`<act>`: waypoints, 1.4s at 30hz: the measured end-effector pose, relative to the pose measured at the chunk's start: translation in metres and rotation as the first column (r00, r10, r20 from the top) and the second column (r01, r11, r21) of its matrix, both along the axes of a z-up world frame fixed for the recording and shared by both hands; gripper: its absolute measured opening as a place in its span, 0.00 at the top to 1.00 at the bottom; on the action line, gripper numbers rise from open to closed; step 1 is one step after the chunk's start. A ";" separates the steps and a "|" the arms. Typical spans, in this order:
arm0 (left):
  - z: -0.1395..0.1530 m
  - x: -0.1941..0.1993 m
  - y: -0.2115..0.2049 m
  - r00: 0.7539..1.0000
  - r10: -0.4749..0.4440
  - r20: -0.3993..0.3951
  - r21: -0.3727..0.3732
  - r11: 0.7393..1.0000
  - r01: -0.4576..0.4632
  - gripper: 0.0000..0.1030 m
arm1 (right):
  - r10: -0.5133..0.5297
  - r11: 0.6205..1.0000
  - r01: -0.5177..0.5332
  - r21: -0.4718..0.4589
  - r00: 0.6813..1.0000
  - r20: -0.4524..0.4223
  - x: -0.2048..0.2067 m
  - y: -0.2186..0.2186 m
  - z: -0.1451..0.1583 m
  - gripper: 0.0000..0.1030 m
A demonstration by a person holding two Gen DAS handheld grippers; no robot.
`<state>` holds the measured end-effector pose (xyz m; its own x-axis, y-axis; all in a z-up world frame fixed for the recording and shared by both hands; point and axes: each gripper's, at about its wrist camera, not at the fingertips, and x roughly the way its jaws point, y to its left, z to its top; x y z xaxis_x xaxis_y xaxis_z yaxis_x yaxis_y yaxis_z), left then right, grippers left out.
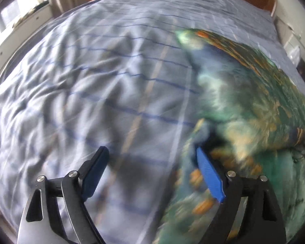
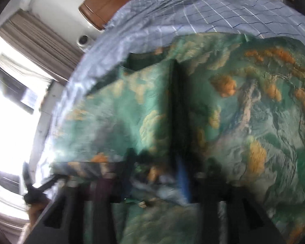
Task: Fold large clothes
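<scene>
A large green garment with an orange and cream landscape print (image 1: 246, 101) lies on the bed at the right of the left wrist view, blurred by motion. My left gripper (image 1: 152, 154) is open and empty, hovering over the bedsheet just left of the garment's edge; its right finger (image 1: 208, 170) is at the cloth's edge. In the right wrist view the garment (image 2: 244, 111) fills the frame, with a folded flap (image 2: 136, 105) hanging in front. My right gripper (image 2: 156, 174) is blurred and dark, with cloth bunched between its fingers.
The bed is covered by a pale blue checked sheet (image 1: 91, 85). A wooden headboard (image 2: 111, 0) stands at the far end. A bright window with curtains (image 2: 20, 91) is to the left. The other gripper's tip (image 2: 30, 185) shows at the lower left.
</scene>
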<state>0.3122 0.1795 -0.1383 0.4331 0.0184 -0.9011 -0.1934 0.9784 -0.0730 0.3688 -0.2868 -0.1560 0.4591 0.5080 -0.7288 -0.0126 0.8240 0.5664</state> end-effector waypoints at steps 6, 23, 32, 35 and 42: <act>0.028 -0.075 0.041 0.997 0.030 0.074 -0.071 0.997 -0.025 0.12 | -0.035 0.999 0.035 0.006 0.989 0.141 -0.062 -0.032 0.062 0.39; 0.002 -0.238 0.011 0.989 -0.053 0.138 -0.288 0.953 0.091 0.06 | -0.167 0.961 0.204 -0.187 0.966 0.198 -0.369 -0.134 0.020 0.28; 0.024 -0.243 -0.006 0.975 -0.103 0.199 -0.143 0.981 0.133 0.07 | -0.185 0.974 0.198 -0.108 0.975 0.119 -0.355 -0.151 -0.001 0.26; 0.041 -0.252 -0.015 0.965 -0.092 0.247 -0.015 0.995 0.099 0.06 | -0.212 0.956 0.251 -0.154 0.949 0.233 -0.370 -0.145 0.012 0.26; 0.049 -0.258 -0.023 0.956 -0.050 0.291 0.163 0.987 0.002 0.06 | -0.260 0.861 0.412 -0.297 0.861 0.437 -0.407 -0.128 0.024 0.26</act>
